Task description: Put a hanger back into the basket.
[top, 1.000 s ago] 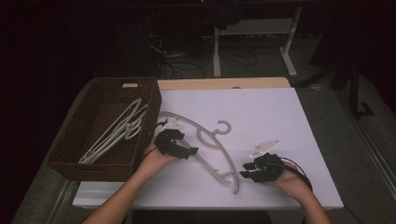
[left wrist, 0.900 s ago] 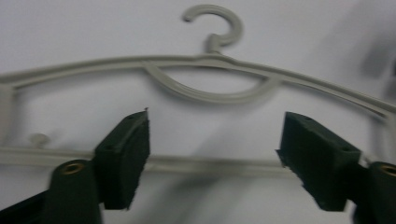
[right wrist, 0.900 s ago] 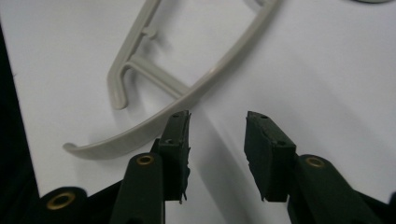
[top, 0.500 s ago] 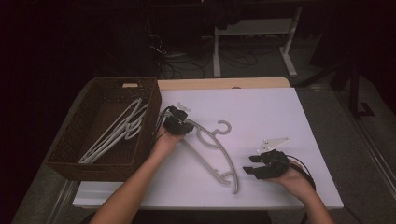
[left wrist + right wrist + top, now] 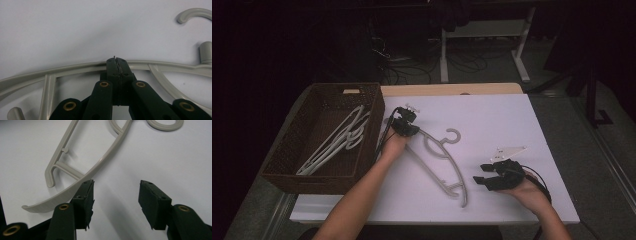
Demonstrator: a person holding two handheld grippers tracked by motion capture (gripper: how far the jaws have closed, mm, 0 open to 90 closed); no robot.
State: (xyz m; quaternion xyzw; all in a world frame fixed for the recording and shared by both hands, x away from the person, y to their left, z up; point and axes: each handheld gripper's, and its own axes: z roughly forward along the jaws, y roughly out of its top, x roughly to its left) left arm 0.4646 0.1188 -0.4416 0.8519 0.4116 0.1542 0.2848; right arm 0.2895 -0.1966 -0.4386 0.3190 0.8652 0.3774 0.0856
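Note:
A grey plastic hanger (image 5: 443,161) lies flat on the white tabletop (image 5: 507,115), hook toward the far side. My left gripper (image 5: 406,127) is shut, and its tips (image 5: 117,60) rest on the hanger's curved arm (image 5: 75,67) near the end closest to the basket; I see nothing between the pads. My right gripper (image 5: 482,174) is open beside the hanger's near end. Its jaws have just been opening. In the right gripper view the gap (image 5: 116,192) holds only bare table, and the left pad (image 5: 86,195) overlaps the tip of the hanger (image 5: 105,157).
A dark wicker basket (image 5: 312,180) stands at the table's left edge with several pale hangers (image 5: 337,142) in it. Table legs and cables lie on the dark floor beyond the far edge.
My left hand has slid away from me along the hanger toward its basket-side end. The right hand has stayed in place, and the hanger has hardly shifted.

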